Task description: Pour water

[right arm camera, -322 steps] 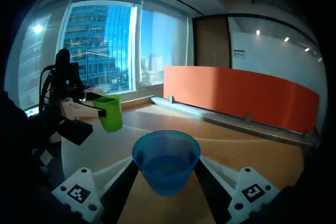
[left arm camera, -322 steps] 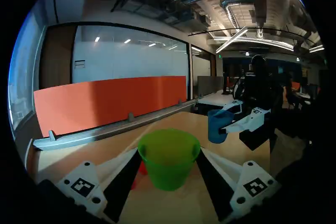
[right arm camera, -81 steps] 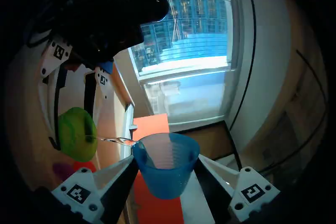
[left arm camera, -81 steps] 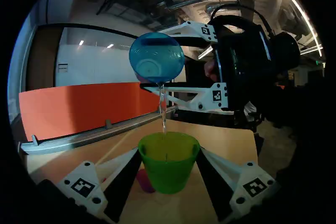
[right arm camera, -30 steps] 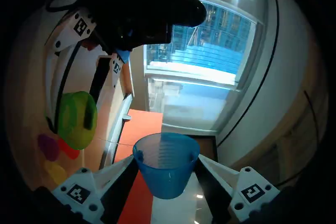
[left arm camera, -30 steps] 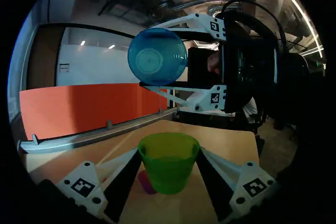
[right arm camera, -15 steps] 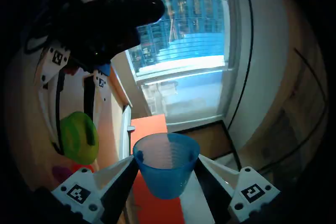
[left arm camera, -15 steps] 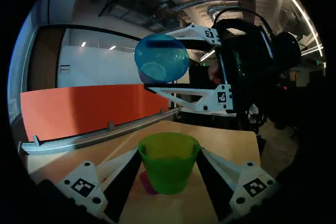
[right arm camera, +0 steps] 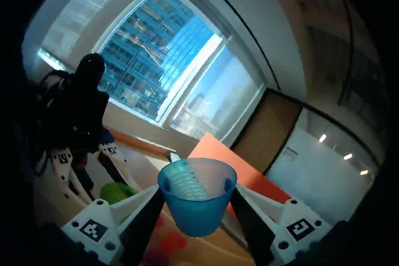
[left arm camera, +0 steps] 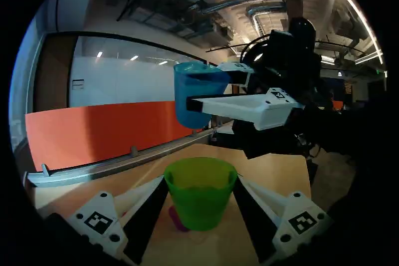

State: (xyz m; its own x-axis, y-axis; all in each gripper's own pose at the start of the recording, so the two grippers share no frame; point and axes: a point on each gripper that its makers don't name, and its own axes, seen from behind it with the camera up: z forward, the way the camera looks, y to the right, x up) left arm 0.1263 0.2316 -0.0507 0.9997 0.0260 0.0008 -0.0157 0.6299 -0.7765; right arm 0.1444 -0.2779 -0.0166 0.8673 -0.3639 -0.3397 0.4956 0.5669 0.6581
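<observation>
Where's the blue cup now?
In the left gripper view, the blue cup is upright in the right gripper, above the green cup the left gripper holds.

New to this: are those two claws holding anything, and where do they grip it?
Yes. The left gripper pinches the green cup by its sides; the right gripper pinches the blue cup likewise.

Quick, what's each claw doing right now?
Left claw: closed on the green cup.
Right claw: closed on the blue cup, held about upright.
</observation>
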